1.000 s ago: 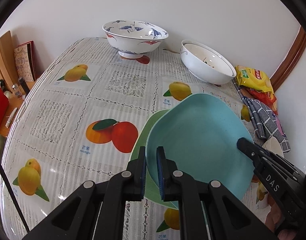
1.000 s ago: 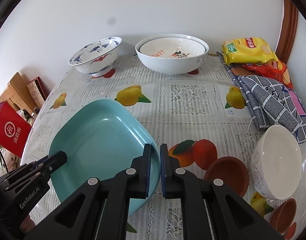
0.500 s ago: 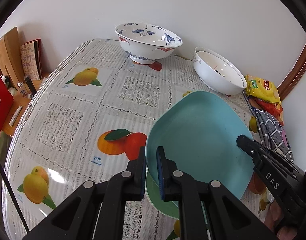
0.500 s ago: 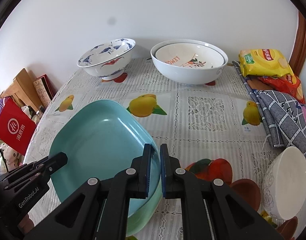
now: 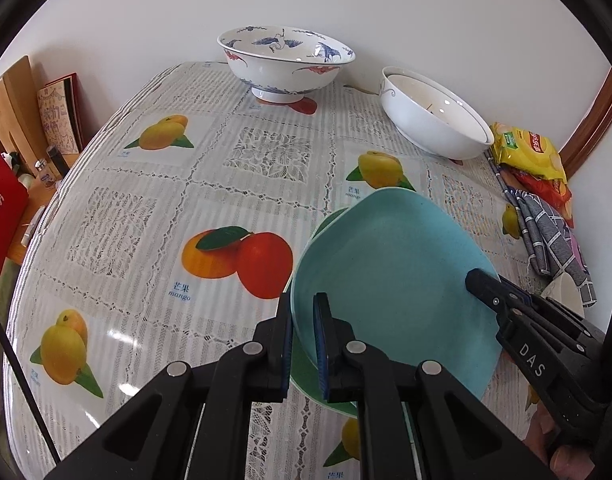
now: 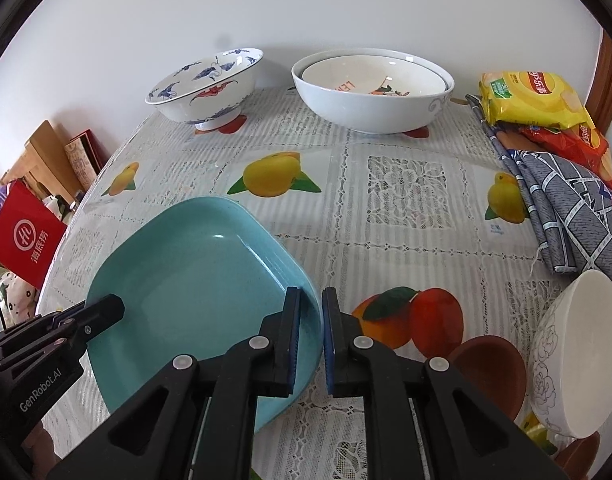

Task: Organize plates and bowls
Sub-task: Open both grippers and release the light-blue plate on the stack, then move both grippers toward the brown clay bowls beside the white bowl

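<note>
Blue, squarish and shallow, the blue plate (image 5: 389, 276) was held between our two grippers, one on each of two opposite edges. Our left gripper (image 5: 302, 344) had its jaws clamped on the plate's left rim, and our right gripper (image 6: 309, 336) stood with a jaw either side of the right rim; there the gap looked a little wider than the rim, so we could not tell whether that side was truly pinched or only bracketing it.

The relation that mattered lay straight beneath the blue plate: the green plate (image 5: 306, 376) sat on the counter (image 5: 154, 208) directly under it, its rim peeping out past the blue plate's left and near edges. The blue plate looked slightly tilted, and we could not tell whether it touched the green one. We judged the coming move to be a short, level drop to nest blue into green, both arms equally near.

Beyond the blue plate, by the wall, stood the patterned bowl (image 6: 206, 88) and the white bowls (image 6: 371, 92), nested
</note>
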The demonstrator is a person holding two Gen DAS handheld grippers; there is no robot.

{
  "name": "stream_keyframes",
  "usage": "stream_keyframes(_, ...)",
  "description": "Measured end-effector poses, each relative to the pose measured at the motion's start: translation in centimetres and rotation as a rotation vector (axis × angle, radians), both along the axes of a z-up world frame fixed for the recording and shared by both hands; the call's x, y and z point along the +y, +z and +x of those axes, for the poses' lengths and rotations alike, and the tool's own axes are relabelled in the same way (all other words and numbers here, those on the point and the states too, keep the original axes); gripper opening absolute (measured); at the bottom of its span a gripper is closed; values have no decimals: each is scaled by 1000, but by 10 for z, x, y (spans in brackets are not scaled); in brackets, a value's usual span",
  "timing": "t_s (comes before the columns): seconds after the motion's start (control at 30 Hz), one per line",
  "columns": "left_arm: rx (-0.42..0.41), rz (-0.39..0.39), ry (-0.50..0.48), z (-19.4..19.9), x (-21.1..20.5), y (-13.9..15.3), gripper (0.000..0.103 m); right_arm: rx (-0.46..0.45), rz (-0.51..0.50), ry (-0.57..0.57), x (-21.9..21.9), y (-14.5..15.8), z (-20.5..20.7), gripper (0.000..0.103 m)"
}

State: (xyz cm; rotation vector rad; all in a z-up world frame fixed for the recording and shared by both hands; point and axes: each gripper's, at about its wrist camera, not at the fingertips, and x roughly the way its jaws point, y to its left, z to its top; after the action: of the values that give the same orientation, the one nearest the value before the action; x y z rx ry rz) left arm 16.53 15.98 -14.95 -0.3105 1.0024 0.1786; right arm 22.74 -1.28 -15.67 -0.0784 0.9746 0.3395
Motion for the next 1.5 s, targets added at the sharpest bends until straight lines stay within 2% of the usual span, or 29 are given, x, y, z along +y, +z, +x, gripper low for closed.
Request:
stream_keyframes(0.2,27,-11,-6,-5,-1,-4,12,-20,-18,12,3,2,-3,12)
stream_keyframes(0.4,28,-25,-27,-12,-2,-1,15,-19,-7,17,3,6,-9,19)
stream_keyframes(0.5,24,-37,-42,-16,-3,3,23,-25,-4,14,3,10,-15,26)
stream_keyframes(0.57,15,-17,-37,-21,-4,7,40,-29,-4,13,2,12,-19,29)
stream_keyframes(0.63,-1,6,-30,-26,-3,12,45,-37,-6,11,1,15,-24,30)
stream_keyframes(0.87,-23,-10,-43,-37,0,21,45,-57,-15,-5,-4,25,-39,31)
stream_keyframes(1.03,-44,-12,-54,-44,-3,29,45,-69,-19,-31,-13,31,-51,38)
stream_keyframes(1.17,-60,-10,-74,-49,-8,36,45,-85,-38,-44,-23,36,-60,38)
stream_keyframes(1.33,-80,-13,-102,-54,-20,42,45,-122,-59,-93,-46,48,-75,47)
stream_keyframes(1.5,-92,-20,-149,-57,-34,45,45,-145,-53,-178,-83,55,-93,49)
